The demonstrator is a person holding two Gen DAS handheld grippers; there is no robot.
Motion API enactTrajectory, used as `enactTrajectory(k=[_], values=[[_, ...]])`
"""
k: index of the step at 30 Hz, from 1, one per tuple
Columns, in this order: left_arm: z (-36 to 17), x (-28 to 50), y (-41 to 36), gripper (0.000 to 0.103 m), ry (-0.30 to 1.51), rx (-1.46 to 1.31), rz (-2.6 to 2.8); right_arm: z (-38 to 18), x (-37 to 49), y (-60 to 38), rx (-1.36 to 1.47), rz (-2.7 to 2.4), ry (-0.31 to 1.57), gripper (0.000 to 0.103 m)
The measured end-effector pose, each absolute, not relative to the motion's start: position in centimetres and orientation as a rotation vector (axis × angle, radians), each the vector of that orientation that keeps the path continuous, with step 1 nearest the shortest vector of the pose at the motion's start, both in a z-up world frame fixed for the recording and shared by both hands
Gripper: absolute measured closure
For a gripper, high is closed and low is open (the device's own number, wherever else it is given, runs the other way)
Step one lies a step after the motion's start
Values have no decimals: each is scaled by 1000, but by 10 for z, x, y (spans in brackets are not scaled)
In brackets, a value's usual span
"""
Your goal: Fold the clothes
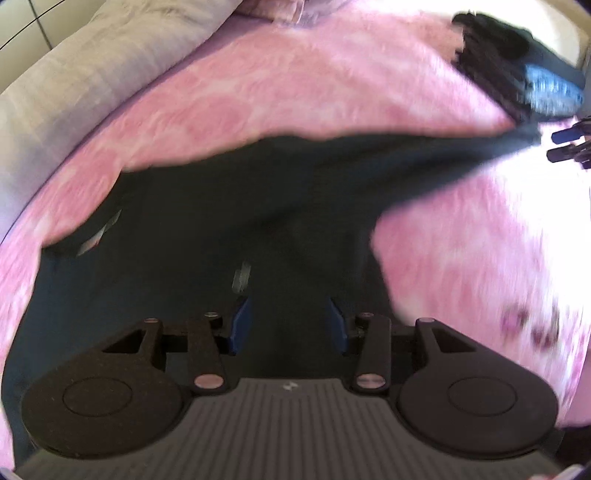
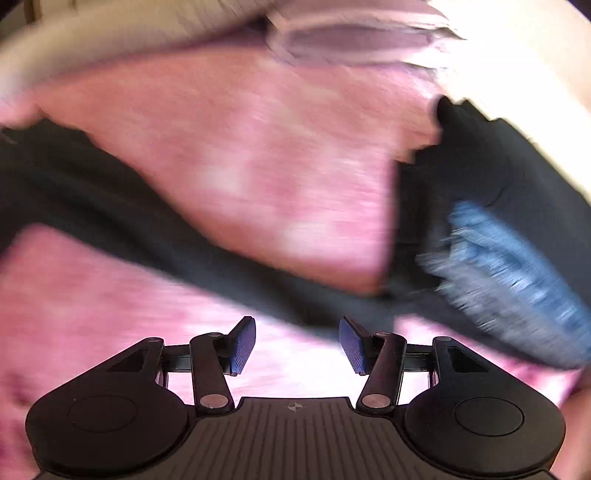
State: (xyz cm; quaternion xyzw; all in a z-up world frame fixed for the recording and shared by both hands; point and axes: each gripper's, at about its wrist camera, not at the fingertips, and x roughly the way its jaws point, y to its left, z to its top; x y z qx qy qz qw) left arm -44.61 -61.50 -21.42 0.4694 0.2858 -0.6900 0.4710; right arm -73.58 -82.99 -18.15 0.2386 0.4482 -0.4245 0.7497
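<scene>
A dark garment point(image 1: 207, 221) lies spread on the pink bedspread point(image 1: 295, 81), one sleeve point(image 1: 461, 155) stretched out to the right. My left gripper point(image 1: 290, 326) hovers over the garment's body, its blue pads apart with nothing pinched between them. In the right wrist view the sleeve point(image 2: 166, 236) runs as a dark band across the bedspread point(image 2: 258, 155). My right gripper point(image 2: 297, 341) stands open just short of it, with nothing between its pads. The right gripper's fingertips point(image 1: 565, 144) also show in the left wrist view, just past the sleeve's end. Both views are blurred.
A heap of dark clothes with a blue denim piece point(image 1: 550, 88) lies at the far right of the bed, close to the sleeve's end point(image 2: 509, 258). A grey pillow point(image 1: 92, 74) lines the left edge. A folded pale cloth point(image 2: 351, 33) rests at the far side.
</scene>
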Motion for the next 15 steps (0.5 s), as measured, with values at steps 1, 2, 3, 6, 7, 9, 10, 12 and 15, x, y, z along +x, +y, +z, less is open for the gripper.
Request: enactTrajectory(k=[1,2,3,6,7,9,10,12,15], values=[[-216,-439,-597,63,717,1157,-1668,-181,-729,-812,571,-850,950,49],[-216,-434,-580,63,737,1160,-1646,-183,-721,-794,617,-771,932,49],[-215,-432,-562,63,752,1166,-1633,-185,-713,-776,662,-691,913,49],[-210,-443,-497,63,765,1203,-1666,-200,-689,-722,748,-474,931,49],[-208,-453,-475,62,753,1219,-1695,-206,-684,-706,757,-416,946,49],[-204,-477,-437,58,724,1255,-1764,-215,-676,-676,762,-311,981,49],[-203,-492,-420,54,696,1278,-1809,-218,-677,-666,763,-295,989,49],[-205,-526,-389,44,608,1337,-1915,-221,-684,-650,765,-296,1001,49],[-222,-577,-356,40,421,1439,-2043,-225,-696,-631,775,-322,1009,49]])
